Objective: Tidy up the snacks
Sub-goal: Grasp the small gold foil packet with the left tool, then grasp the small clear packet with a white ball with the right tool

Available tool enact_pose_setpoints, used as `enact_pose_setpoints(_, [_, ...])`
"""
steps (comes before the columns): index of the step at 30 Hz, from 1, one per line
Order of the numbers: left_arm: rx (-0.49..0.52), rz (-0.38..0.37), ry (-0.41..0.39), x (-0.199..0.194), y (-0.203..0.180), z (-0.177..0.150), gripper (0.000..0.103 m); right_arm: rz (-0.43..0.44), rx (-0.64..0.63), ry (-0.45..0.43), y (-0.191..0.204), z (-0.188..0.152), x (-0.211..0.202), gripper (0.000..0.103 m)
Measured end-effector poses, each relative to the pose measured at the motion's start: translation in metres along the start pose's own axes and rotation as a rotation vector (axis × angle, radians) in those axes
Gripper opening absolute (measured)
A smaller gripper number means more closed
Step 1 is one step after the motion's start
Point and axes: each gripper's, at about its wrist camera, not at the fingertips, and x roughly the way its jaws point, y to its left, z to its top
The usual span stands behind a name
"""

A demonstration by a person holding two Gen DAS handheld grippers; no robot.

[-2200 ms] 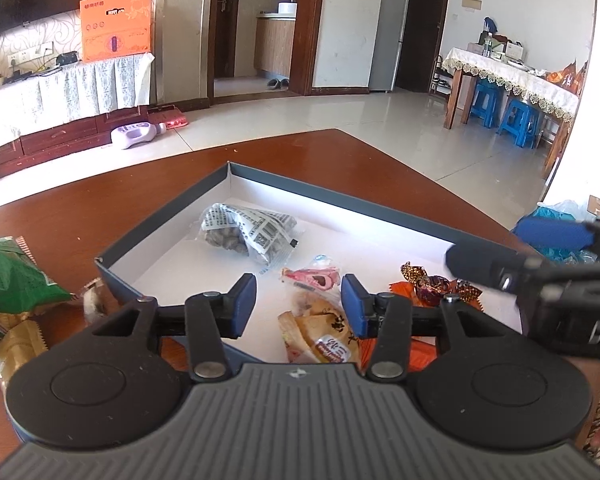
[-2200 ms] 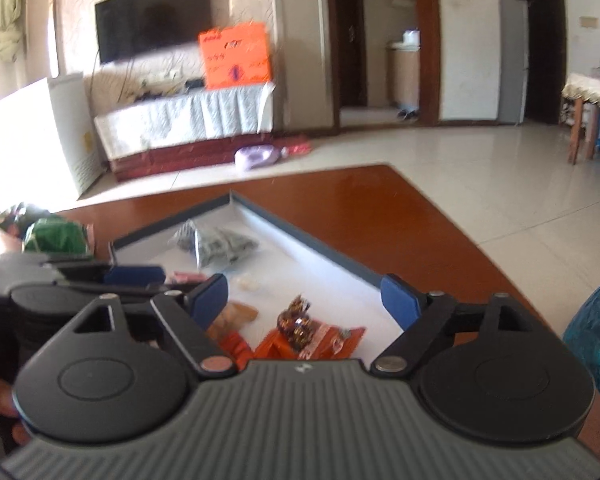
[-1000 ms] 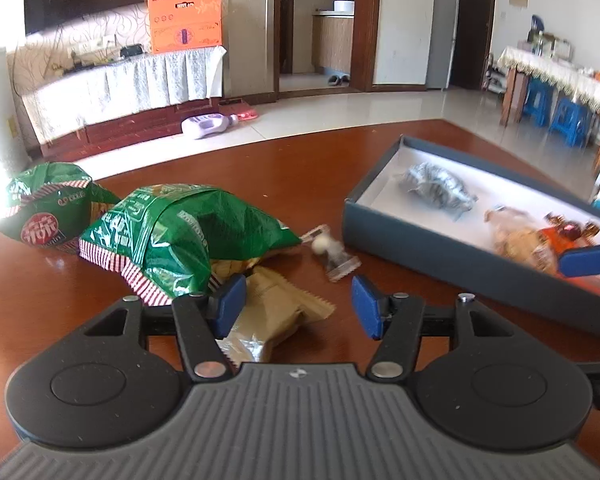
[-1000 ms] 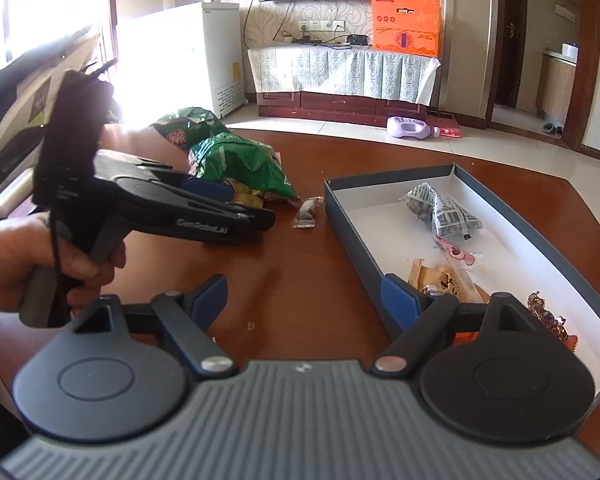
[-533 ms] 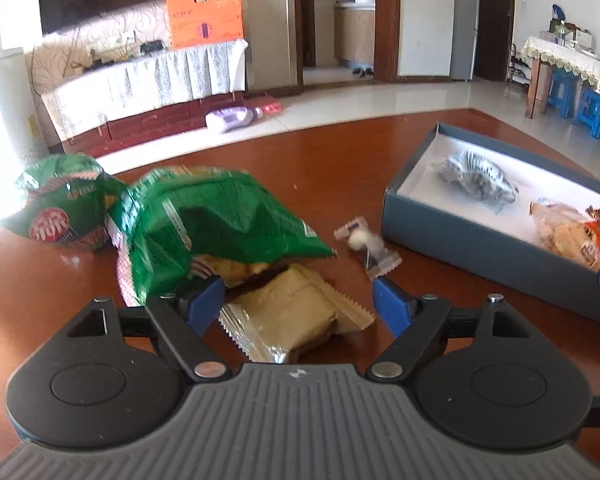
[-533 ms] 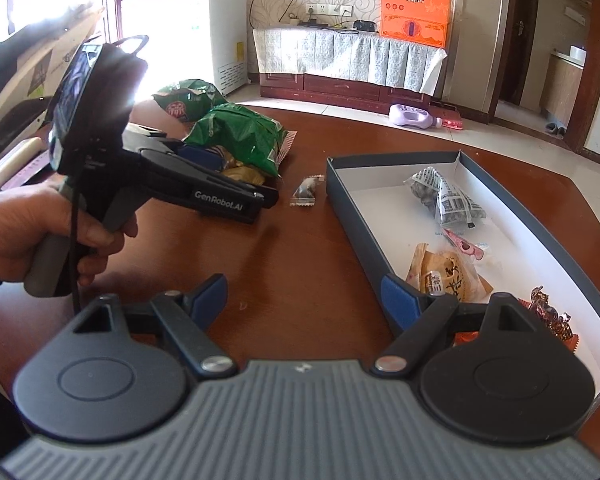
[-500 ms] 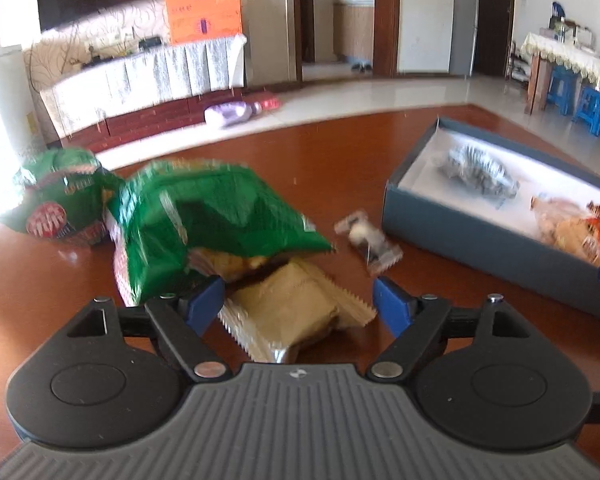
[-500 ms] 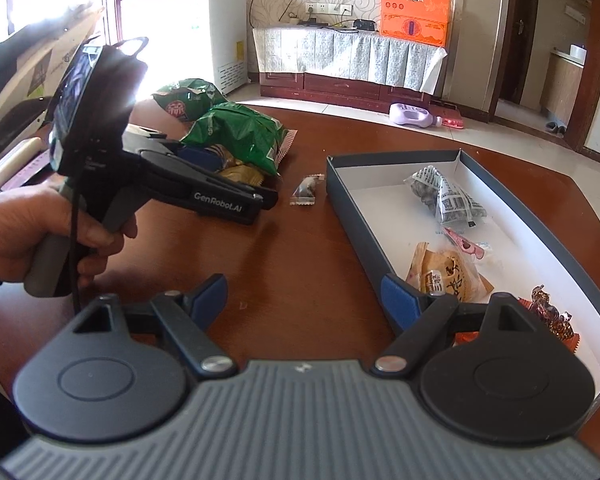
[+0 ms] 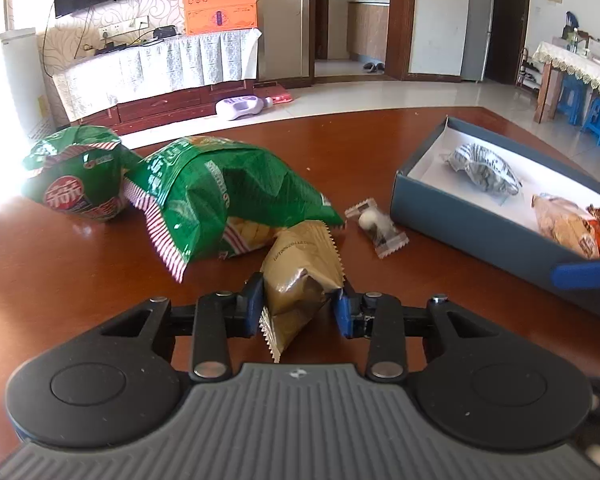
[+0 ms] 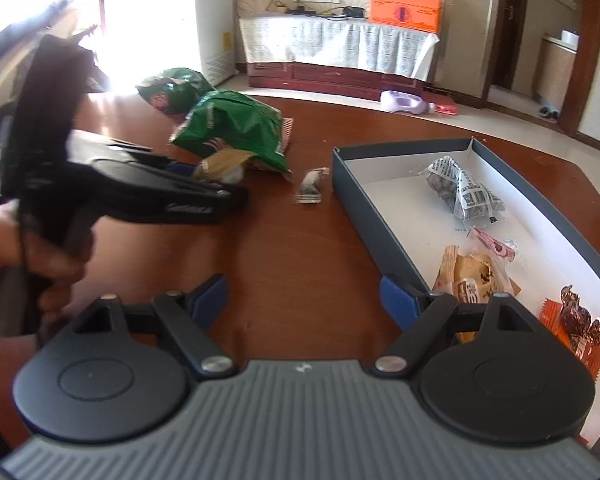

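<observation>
The left claw (image 9: pixel 299 307) is closing, its pads pressing a tan snack packet (image 9: pixel 300 276) at lower centre. Bare bench (image 10: pixel 300 248) lies between it and the blue box (image 10: pixel 364 208) at right, which holds wrapped snacks. The right claw (image 10: pixel 302 300) stands apart, closing slightly on nothing.

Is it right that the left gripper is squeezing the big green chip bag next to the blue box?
Not quite. The left gripper is closing on the small gold snack packet, not the green chip bag, which lies just behind it. The left wrist view shows this. The blue box is nearby.
</observation>
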Motion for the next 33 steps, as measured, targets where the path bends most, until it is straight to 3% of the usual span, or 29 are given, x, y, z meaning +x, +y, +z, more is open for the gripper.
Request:
enact_pose_setpoints(1, [0.001,0.006,0.004,-0.003,-0.001,-0.002,0.041,-0.011,0.002,0.007,0.002,0.001,0.005,0.072])
enact_pose_setpoints(6, [0.011,0.042,0.023,-0.018,0.002,-0.013,0.041,-0.061,0.004,0.020,0.002,0.008,0.028,0.059])
enact_pose_setpoints(12, [0.012,0.046,0.025,-0.031,0.011,-0.025,0.042,-0.065,0.044,-0.013,0.006,0.024,0.045,0.059])
enact_pose_setpoints(24, [-0.050,0.003,0.029,-0.033,0.025,-0.025,0.042,-0.132,-0.032,-0.050,0.015,0.052,0.087,0.058])
enact_pose_setpoints(25, [-0.050,0.001,0.030,-0.033,0.025,-0.025,0.042,-0.130,-0.033,-0.045,0.013,0.054,0.089,0.053])
enact_pose_setpoints(26, [-0.049,0.000,0.030,-0.033,0.025,-0.025,0.042,-0.126,-0.028,-0.037,0.011,0.056,0.090,0.036])
enact_pose_setpoints(28, [-0.048,0.001,0.029,-0.032,0.026,-0.025,0.043,-0.135,-0.022,-0.027,0.006,0.058,0.090,0.025])
enact_pose_setpoints(33, [-0.049,0.010,0.020,-0.029,0.025,-0.025,0.046,-0.103,-0.042,-0.011,0.006,0.050,0.080,0.024])
